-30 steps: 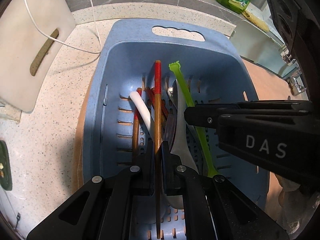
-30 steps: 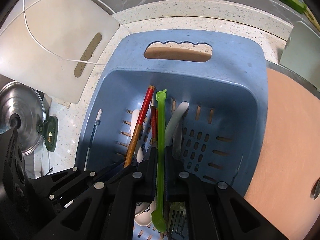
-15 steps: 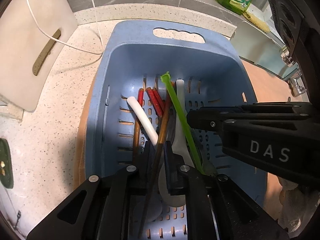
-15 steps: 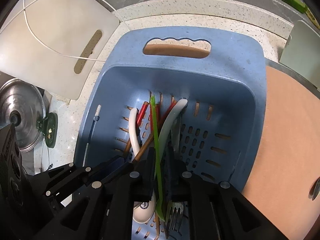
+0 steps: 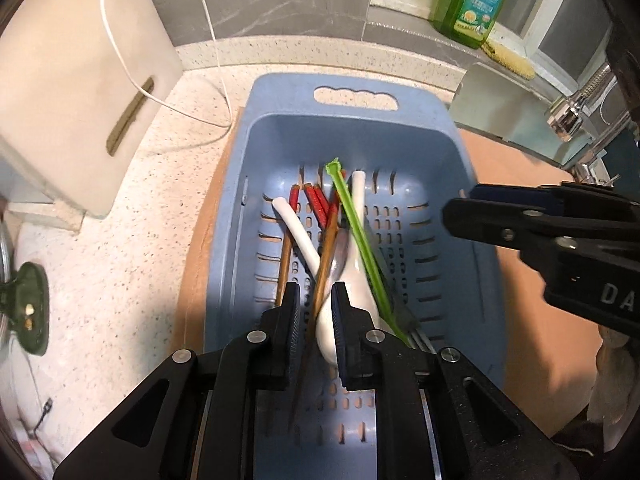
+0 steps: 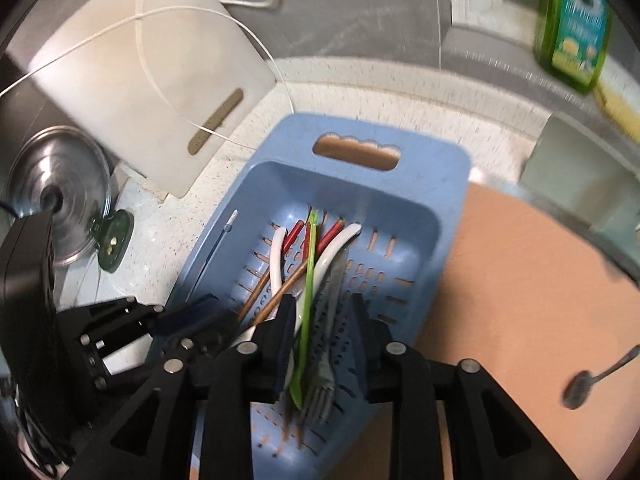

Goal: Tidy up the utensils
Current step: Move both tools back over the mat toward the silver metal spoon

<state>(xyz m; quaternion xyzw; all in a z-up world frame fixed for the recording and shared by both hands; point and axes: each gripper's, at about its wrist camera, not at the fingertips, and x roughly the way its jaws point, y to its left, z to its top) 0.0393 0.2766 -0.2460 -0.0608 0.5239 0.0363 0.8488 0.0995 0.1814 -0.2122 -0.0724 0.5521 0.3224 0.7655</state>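
Right wrist alone shows a spoon point(image 6: 592, 380) outside the basket point(image 6: 436, 160).

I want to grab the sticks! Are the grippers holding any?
No. Both the left gripper and right gripper are open; the right's jaws are opening. Chopsticks lie in the basket.

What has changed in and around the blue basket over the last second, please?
Both grippers let go and pulled up and back. The left gripper released the red-tipped chopstick. The right gripper dropped the green utensil, and its jaws are opening. Both utensils now lie among the others. The blue basket, cutting board and soap bottle stayed put.
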